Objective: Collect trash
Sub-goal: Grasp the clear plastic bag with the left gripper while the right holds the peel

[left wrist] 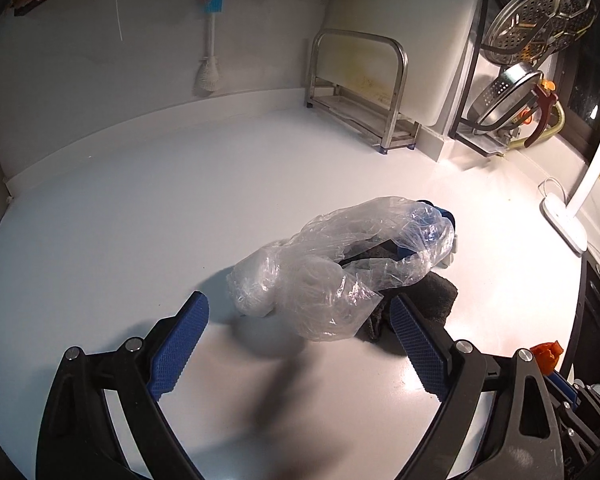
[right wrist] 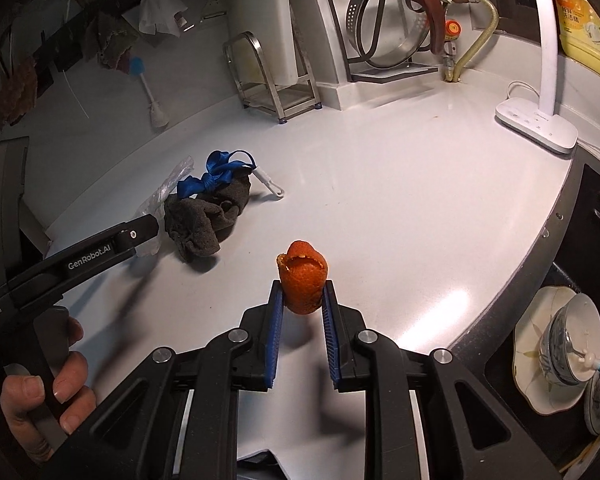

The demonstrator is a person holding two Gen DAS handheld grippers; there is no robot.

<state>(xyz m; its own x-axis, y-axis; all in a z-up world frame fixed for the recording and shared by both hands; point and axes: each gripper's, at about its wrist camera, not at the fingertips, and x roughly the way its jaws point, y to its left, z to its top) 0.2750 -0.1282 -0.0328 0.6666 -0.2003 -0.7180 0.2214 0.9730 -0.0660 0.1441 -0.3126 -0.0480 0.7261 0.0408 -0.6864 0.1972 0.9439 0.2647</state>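
On white worktop (left wrist: 100, 220), mid-scene: crumpled clear plastic bag (left wrist: 320, 276) lay over grey cloth (right wrist: 200, 224). Left gripper (left wrist: 300, 344) fingers spread wide, just short of bag. Right gripper (right wrist: 302, 312) fingers pinched orange peel (right wrist: 302, 278). Bag light, flimsy, slippery; grab bunched near fold.

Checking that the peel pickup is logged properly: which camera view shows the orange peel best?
The right wrist view. There the orange peel stands whole and sharp between the pads of the right gripper, which is shut on it. The left wrist view catches only a small orange scrap at its lower right edge, partly hidden behind the left gripper.
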